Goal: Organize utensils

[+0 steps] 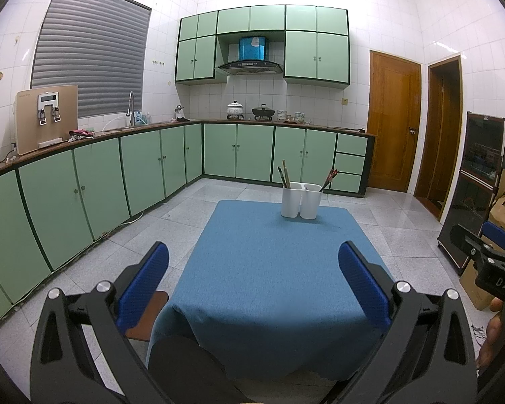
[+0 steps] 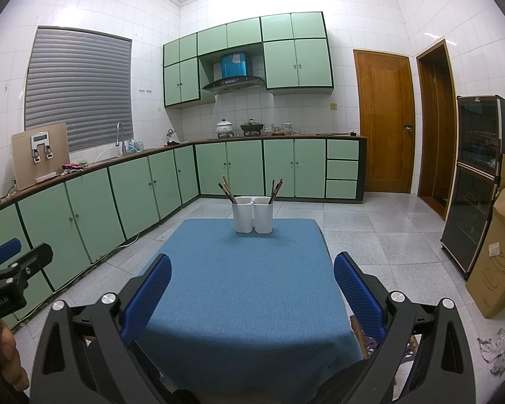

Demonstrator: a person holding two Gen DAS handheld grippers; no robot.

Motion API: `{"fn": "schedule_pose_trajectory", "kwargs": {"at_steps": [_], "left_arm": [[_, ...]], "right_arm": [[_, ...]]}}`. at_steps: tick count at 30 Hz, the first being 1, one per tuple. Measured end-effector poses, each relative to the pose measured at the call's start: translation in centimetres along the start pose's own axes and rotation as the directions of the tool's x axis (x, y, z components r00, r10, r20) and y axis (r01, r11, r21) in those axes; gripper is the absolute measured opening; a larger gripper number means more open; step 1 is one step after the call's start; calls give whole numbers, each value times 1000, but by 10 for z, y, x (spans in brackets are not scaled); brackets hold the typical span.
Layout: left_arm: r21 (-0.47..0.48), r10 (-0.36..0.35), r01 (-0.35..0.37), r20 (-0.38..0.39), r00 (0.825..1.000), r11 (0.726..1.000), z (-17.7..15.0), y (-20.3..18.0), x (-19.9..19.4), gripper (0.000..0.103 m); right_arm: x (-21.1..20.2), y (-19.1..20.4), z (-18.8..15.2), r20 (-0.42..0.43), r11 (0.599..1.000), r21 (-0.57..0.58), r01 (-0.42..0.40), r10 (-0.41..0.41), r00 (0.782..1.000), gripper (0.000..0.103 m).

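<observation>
at twelve o'clock on the blue-clothed table (image 2: 245,286) stands the white twin holder (image 2: 252,214), chopsticks (image 2: 228,190) in its left cup, more chopsticks (image 2: 275,187) in its right. left gripper (image 1: 252,279) hovers at six o'clock, fingers wide apart, gripping nothing. right gripper (image 2: 252,282) likewise, fingers spread and bare.

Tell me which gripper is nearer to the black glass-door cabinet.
Right. The right gripper has the black glass-door cabinet close on its right; the left gripper is farther left, beyond the right one.
</observation>
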State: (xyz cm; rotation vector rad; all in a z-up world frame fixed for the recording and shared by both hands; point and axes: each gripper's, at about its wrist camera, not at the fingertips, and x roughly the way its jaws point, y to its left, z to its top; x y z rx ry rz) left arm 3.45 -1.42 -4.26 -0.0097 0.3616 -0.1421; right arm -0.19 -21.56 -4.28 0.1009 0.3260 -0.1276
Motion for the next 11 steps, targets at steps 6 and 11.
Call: {"fn": "schedule_pose_trajectory", "kwargs": {"at_steps": [6,11], "left_arm": [[3,8,-8,5,1000,1000,0,1,0,98],[-1,9,-9,3,1000,1000,0,1,-1,98]], "right_arm": [[0,0,0,-1,1000,0,0,0,1000,95],[0,0,0,0,1000,0,0,0,1000,95]]}}
